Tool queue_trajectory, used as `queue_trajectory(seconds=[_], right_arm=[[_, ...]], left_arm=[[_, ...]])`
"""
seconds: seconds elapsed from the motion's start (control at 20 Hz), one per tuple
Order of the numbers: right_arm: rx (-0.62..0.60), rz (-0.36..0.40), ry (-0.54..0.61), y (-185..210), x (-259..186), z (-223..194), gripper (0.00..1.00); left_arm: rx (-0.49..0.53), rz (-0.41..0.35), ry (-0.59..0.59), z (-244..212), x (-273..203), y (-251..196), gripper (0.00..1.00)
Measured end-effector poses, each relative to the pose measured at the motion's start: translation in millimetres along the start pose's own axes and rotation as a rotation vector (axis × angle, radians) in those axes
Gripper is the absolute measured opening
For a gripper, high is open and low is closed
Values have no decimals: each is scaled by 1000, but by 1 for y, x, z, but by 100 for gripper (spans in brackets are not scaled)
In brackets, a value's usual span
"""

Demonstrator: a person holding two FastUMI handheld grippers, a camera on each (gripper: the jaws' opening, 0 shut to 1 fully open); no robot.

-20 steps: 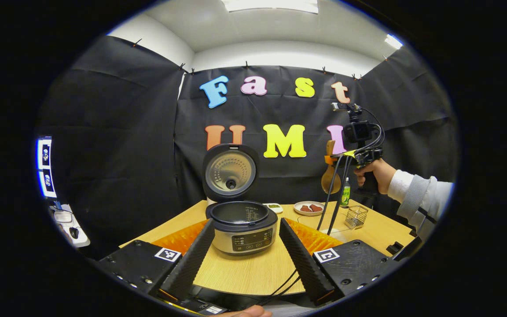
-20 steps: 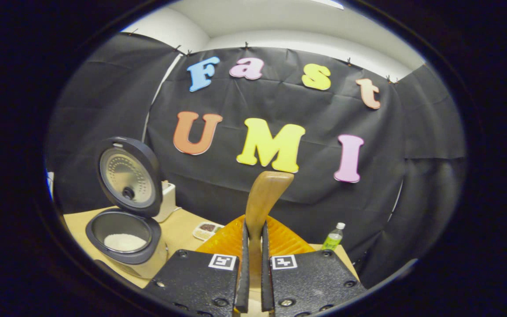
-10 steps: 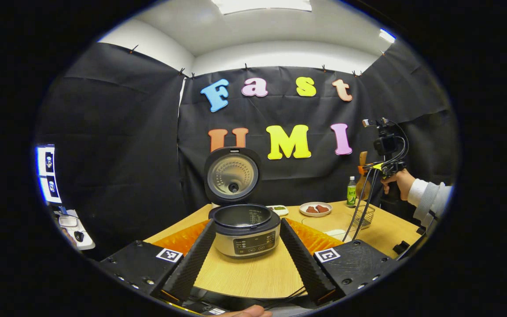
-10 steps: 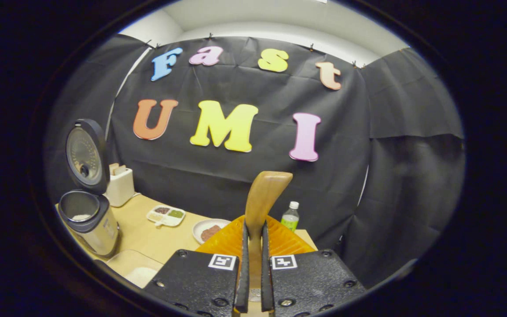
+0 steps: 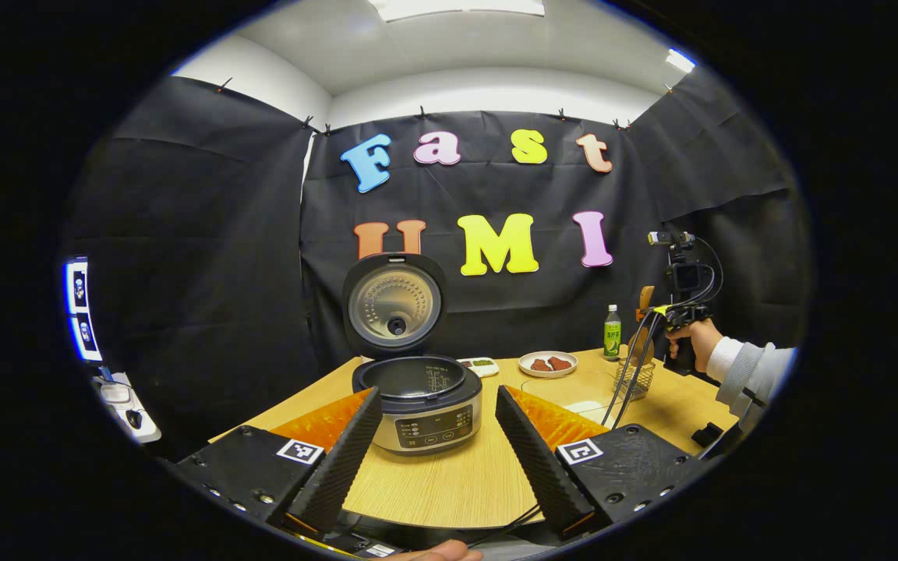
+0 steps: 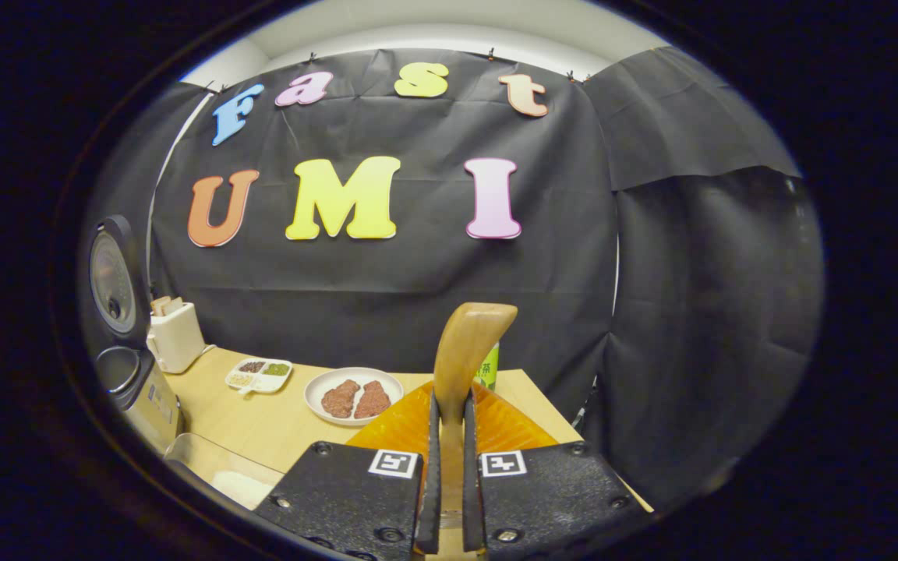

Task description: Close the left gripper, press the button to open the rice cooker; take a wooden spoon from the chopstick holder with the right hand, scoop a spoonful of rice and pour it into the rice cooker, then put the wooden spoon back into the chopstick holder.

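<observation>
Wooden spoon [image 6: 464,351] is clamped by its handle between the right gripper [image 6: 449,499] fingers, standing pretty much upright. From the left gripper view, that hand hangs right above the wire chopstick holder [image 5: 634,380] at the far right of the worktop [image 5: 449,483], so I'd guess the return drop is straight down along the spoon's long axis. Rice cooker [image 5: 418,397] sits lid-up, well off to the side. Left gripper [image 5: 437,452] is spread wide, holding nothing, parked facing the cooker.
</observation>
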State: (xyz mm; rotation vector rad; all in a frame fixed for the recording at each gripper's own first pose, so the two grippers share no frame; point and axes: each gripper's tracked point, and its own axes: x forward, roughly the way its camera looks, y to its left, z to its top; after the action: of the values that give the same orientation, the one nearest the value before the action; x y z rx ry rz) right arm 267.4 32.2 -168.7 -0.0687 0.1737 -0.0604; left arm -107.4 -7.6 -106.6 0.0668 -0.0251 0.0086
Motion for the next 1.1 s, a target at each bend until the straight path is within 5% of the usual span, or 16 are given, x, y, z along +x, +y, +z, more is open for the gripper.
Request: queue_trajectory(seconds=[0.2,0.35,0.5,0.65,0.95,1.1], right_arm=[[35,57,23,9,5,-9,21],[12,-14,8,-12,16,-11,53],[-5,-36,-26,-16,7,-7,59],[-15,-57,-64,-23,-2,5,100],[52,-107,-121,-43,-41,23,100],[141,16,-124,-18,-76,28,100]], left_arm=[[6,2,13,-3,3,0,94],[17,2,14,-1,4,-1,94],[8,0,4,1,4,-3,94],[2,12,-7,3,7,-2,94],[-3,15,13,-11,14,-7,94],[2,30,14,-7,15,-3,94]])
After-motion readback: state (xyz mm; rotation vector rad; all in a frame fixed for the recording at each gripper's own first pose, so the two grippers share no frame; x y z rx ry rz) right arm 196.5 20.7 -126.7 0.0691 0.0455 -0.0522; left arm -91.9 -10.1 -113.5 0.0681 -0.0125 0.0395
